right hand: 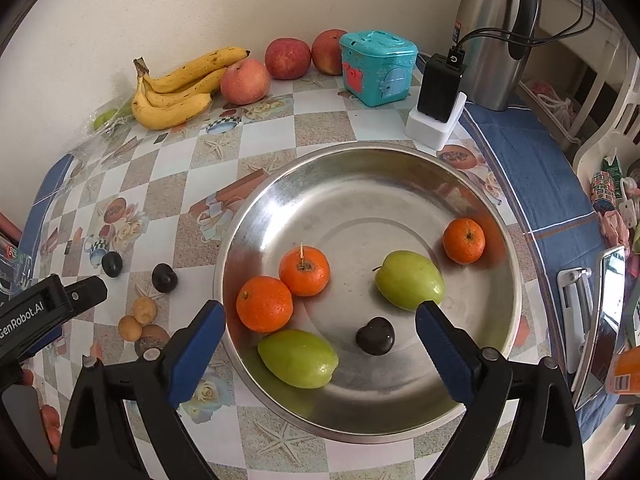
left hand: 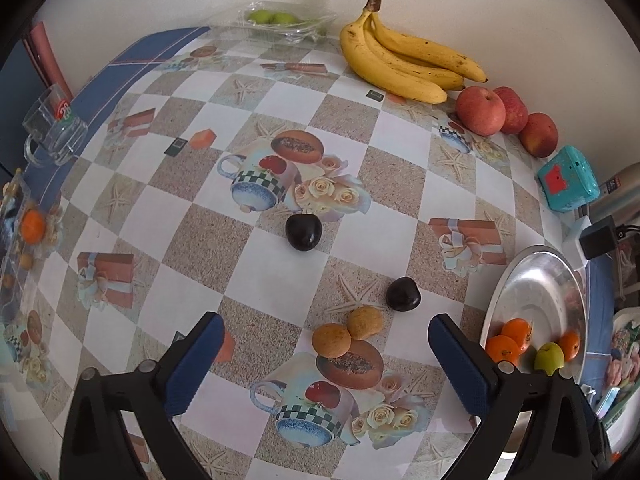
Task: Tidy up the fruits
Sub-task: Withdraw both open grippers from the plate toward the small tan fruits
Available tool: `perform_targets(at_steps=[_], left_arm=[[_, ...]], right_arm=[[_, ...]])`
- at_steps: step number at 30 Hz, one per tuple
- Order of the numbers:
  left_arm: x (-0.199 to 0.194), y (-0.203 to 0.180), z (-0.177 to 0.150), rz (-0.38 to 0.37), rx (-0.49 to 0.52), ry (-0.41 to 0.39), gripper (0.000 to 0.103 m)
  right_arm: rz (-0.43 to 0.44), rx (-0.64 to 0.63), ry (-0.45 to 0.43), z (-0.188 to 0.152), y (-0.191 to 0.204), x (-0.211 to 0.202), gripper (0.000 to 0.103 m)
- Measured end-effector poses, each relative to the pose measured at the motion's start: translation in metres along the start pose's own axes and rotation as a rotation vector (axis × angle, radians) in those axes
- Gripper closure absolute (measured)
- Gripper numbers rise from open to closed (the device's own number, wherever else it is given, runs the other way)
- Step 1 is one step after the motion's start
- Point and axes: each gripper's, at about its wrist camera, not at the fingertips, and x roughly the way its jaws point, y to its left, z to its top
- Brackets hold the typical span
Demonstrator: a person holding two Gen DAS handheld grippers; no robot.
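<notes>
Our left gripper (left hand: pixel 324 352), fingers released, hovers over two brown fruits (left hand: pixel 348 332) beside the steel bowl (right hand: pixel 400 152); we judge grasping one comes next.

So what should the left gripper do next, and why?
Probably ease the left gripper forward and down onto the nearer tan fruit. Its jaws are open and empty, the pair of tan fruits lies just ahead between them, and those, like two dark fruits, are still on the table, not in the metal bowl.
</notes>
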Motion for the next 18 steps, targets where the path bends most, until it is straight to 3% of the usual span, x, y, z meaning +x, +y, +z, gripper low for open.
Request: perform_targets(at_steps=[18], left_arm=[[-0.010, 0.020, 0.008, -0.009, -0.003, -0.024, 0.000]], right_arm=[[0.115, -0.050, -0.036, 0.004, 0.024, -0.011, 0.007]])
